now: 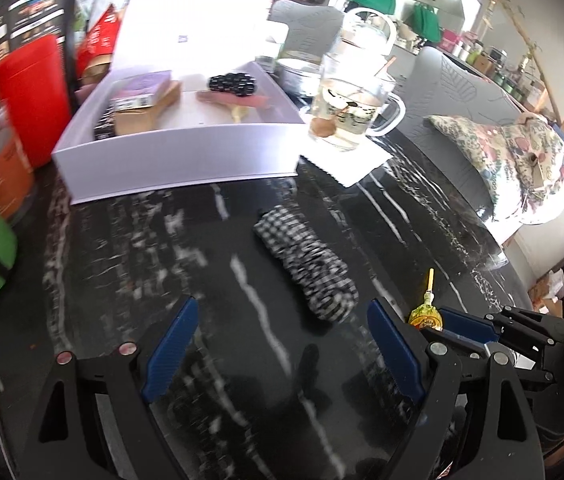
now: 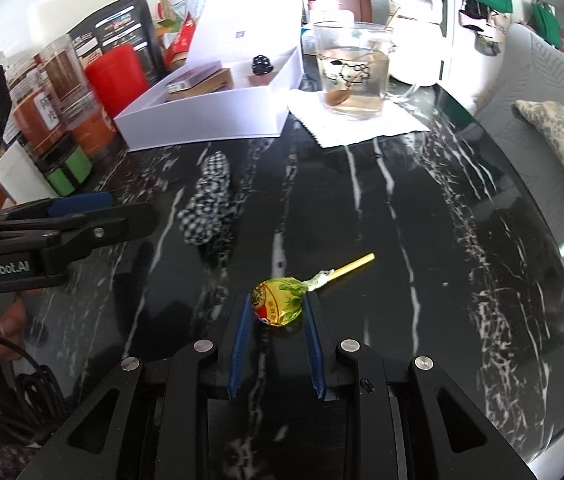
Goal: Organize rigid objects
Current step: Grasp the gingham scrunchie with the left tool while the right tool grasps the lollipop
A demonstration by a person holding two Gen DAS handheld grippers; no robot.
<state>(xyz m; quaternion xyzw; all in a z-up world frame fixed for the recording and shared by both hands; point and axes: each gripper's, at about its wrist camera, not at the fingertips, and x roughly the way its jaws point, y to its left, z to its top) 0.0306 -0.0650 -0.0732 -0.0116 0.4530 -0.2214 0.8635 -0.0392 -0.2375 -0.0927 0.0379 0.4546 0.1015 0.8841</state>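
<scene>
A lollipop in a yellow, green and red wrapper, stick pointing up and right, sits between the blue pads of my right gripper, which is shut on its head just over the black marble table. In the left wrist view the same lollipop and right gripper show at the lower right. My left gripper is open with nothing between its fingers, just short of a black-and-white checkered fabric roll. A white open box at the back holds small boxes and a black beaded item.
A glass mug with liquid stands on a white napkin right of the box. A red canister, jars and packets crowd the left side. A floral cushion lies on a grey chair beyond the table's right edge.
</scene>
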